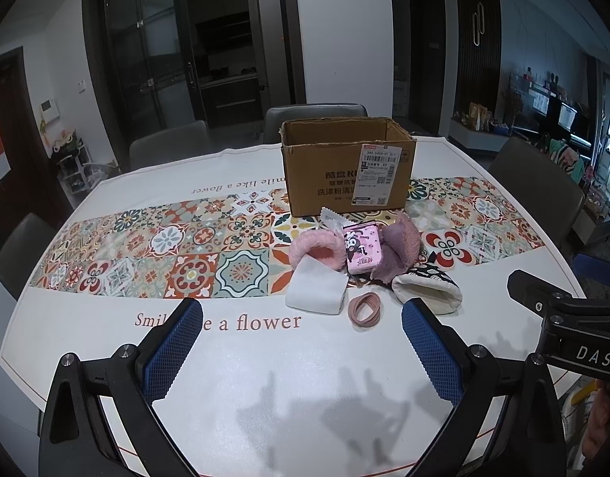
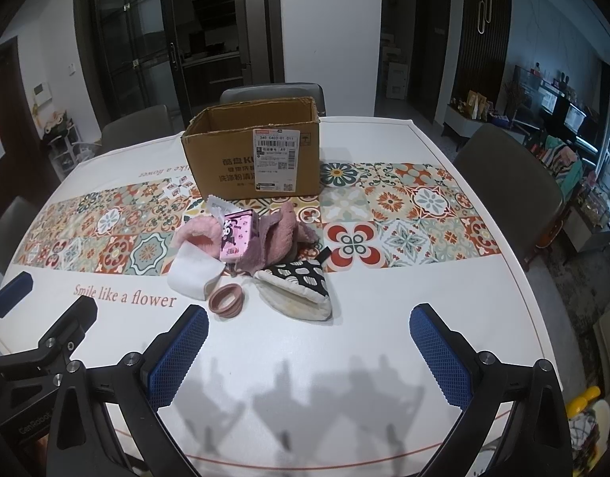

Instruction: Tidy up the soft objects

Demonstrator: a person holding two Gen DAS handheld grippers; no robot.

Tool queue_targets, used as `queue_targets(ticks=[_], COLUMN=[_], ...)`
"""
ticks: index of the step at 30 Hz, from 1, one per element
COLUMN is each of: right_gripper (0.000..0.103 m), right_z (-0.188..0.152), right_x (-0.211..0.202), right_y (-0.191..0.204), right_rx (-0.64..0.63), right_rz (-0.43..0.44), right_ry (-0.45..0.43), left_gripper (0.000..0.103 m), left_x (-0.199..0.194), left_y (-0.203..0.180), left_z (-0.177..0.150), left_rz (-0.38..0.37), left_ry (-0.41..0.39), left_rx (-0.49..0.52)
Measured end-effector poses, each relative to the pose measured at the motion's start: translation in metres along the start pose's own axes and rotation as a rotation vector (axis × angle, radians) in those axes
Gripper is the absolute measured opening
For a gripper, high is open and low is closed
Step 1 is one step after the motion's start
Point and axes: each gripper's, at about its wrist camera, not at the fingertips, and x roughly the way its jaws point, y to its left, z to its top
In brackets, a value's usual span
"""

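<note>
A pile of soft things lies mid-table in front of an open cardboard box. The pile holds a pink fluffy earmuff, a pink tissue pack, a mauve fleece piece, a folded white cloth, a pink hair-band ring and a black-and-white patterned mitt. My left gripper is open, just short of the pile. My right gripper is open too, just short of the mitt.
The table wears a white cloth with a patterned tile runner and "Smile like a flower" print. Grey chairs ring it. A small clear wrapper lies behind the earmuff. The right gripper's body shows at the left view's right edge.
</note>
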Motion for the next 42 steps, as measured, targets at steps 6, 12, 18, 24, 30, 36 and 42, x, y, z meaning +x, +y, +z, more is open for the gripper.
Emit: queue_targets(ticks=[6, 12, 18, 24, 30, 36, 42], right_gripper=[0.103, 0.103, 0.103, 0.103, 0.103, 0.103, 0.102], right_z=[0.0, 0.001, 0.002, -0.003, -0.005, -0.007, 0.003], right_x=[0.0, 0.0, 0.0, 0.007, 0.012, 0.019, 0.04], right_y=[0.001, 0.004, 0.006, 0.003, 0.006, 0.001, -0.011], right_rx=[0.0, 0.001, 0.006, 0.029, 0.057, 0.063, 0.024], right_rz=[0.0, -0.001, -0.002, -0.008, -0.014, -0.002, 0.039], right_ry=[0.0, 0.001, 0.005, 0.02, 0.038, 0.06, 0.09], left_gripper=[0.102, 0.102, 0.102, 0.101, 0.095, 0.088, 0.079], left_x=[0.0, 0.001, 0.004, 0.012, 0.022, 0.036, 0.058], left_y=[0.0, -0.001, -0.003, 0.004, 0.004, -0.008, -0.028], left_z=[0.0, 0.0, -0.001, -0.004, -0.007, -0.008, -0.005], left_rz=[0.0, -0.001, -0.018, -0.059, -0.094, -0.138, -0.135], left_ry=[0.001, 0.001, 0.007, 0.021, 0.04, 0.091, 0.159], left_rx=[0.0, 0.001, 0.01, 0.032, 0.05, 0.048, -0.005])
